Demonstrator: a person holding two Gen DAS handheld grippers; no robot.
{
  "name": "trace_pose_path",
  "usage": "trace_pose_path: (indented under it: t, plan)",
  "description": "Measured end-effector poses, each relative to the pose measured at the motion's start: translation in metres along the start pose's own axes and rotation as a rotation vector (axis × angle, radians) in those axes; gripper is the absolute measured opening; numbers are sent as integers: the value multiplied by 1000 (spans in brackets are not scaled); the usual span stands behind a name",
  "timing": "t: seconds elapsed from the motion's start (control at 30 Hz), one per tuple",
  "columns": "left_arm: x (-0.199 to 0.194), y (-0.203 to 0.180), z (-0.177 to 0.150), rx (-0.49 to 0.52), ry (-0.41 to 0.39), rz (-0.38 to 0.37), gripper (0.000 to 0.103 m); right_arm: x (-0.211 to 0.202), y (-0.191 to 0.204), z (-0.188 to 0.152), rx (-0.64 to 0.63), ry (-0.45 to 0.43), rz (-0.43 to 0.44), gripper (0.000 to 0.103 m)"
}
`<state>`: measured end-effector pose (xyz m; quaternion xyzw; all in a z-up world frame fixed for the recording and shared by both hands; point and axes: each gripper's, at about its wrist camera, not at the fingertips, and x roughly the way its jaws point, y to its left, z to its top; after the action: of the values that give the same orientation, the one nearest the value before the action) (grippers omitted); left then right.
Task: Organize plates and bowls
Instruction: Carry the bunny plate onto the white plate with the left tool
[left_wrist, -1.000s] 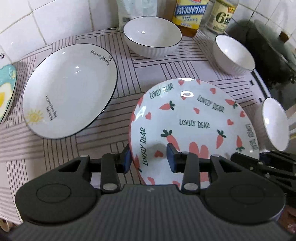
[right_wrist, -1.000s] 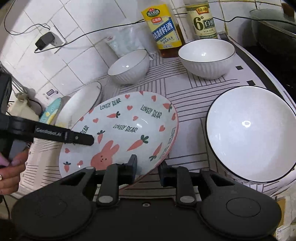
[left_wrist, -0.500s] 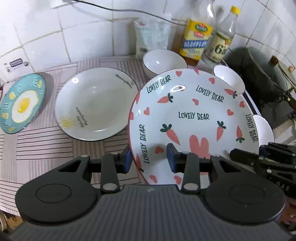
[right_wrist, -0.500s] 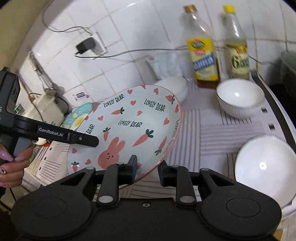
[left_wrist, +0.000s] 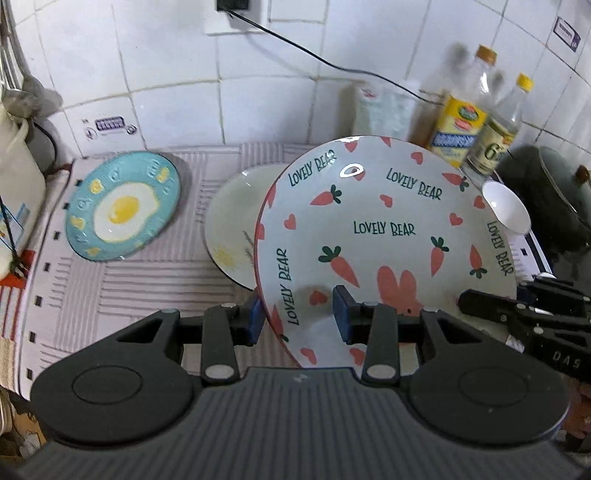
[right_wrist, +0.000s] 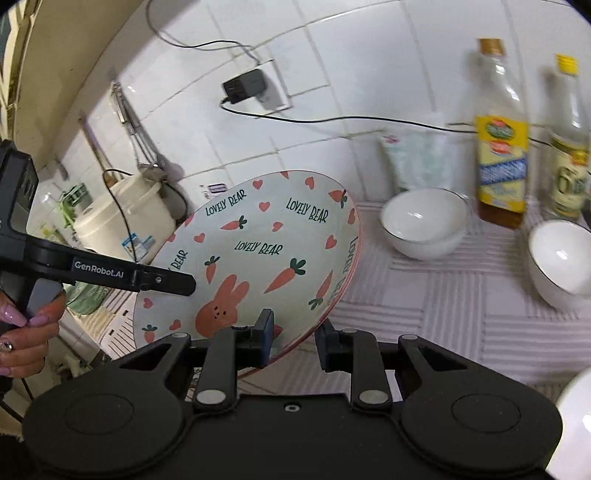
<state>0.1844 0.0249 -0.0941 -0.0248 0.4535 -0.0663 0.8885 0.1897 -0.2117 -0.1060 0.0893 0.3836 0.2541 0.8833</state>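
Note:
The carrot-and-rabbit "Lovely Bear" plate (left_wrist: 384, 229) (right_wrist: 258, 251) hangs in the air above the counter, tilted. My left gripper (left_wrist: 297, 315) is shut on its left rim. My right gripper (right_wrist: 295, 341) is shut on its right rim; in the left wrist view the right gripper (left_wrist: 524, 314) shows at the plate's right edge. Below and partly hidden by it lies the white sun-print plate (left_wrist: 232, 221). A blue fried-egg plate (left_wrist: 123, 210) sits further left. White bowls (right_wrist: 423, 225) (right_wrist: 561, 258) stand on the striped mat.
Two bottles (right_wrist: 500, 147) (right_wrist: 569, 147) and a plastic bag (right_wrist: 417, 162) line the tiled back wall. A dark pot (left_wrist: 546, 206) sits at the right, a cream appliance (right_wrist: 125, 218) at the left. A cable (left_wrist: 332, 62) runs along the wall. A hand (right_wrist: 26, 332) holds the left gripper.
Both grippers have lifted the Lovely Bear plate off the mat and carried it left, over the white sun-print plate. The views now tip up toward the wall.

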Motion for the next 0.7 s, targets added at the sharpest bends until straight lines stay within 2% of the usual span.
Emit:
trace_pose_path:
  t: [0.33,0.53,0.7]
  plan:
    - [31,45,23,-13,49,0,37,57,9,20,28,11,2,29]
    - [65,68,39,41,63,-17,37,95,6,19,79,33,-11,29]
    - [100,82,49,71,124,-41,37,121,0,19,143,61,-41,29]
